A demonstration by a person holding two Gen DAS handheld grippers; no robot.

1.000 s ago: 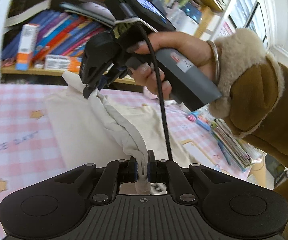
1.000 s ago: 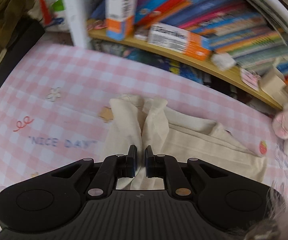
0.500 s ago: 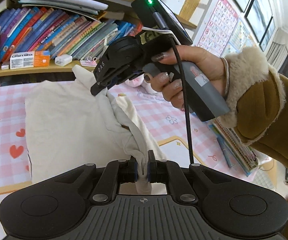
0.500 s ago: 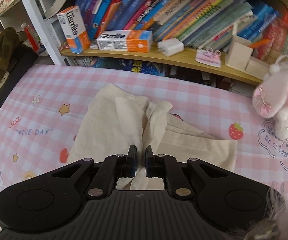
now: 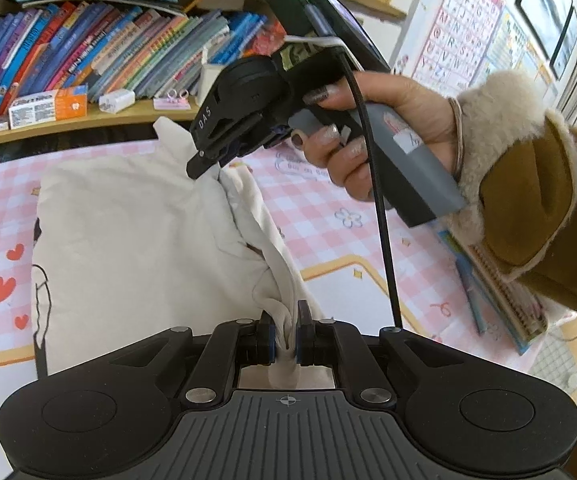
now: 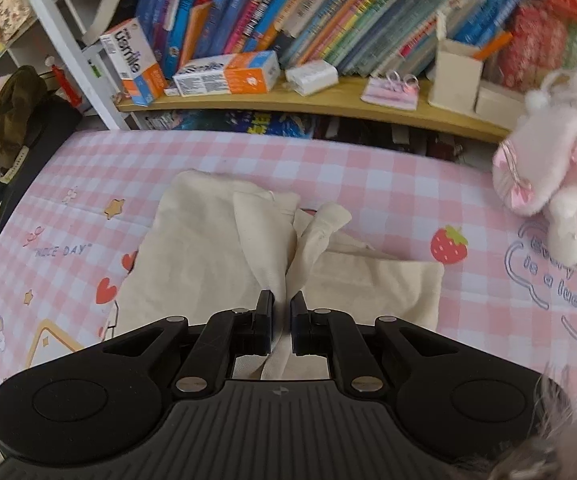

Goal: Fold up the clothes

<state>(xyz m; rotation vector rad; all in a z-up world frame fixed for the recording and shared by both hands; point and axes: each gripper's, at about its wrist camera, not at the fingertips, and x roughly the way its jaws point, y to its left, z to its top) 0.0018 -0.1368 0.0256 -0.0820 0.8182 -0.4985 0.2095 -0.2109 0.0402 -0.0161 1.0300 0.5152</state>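
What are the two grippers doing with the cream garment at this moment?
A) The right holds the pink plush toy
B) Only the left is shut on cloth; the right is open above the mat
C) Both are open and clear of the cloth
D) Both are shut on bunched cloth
D: the left gripper pinches a bunch of the cream garment between its fingers, and the right gripper has a fold of the same cloth clamped too.

We see both views evenly bright under soft daylight, with faint shadows; fisheye bending curves the bookshelf (image 6: pixel 328 96) and darkens the corners, the plush toy (image 6: pixel 556 168) at the right edge smears with motion blur, centres stay sharp
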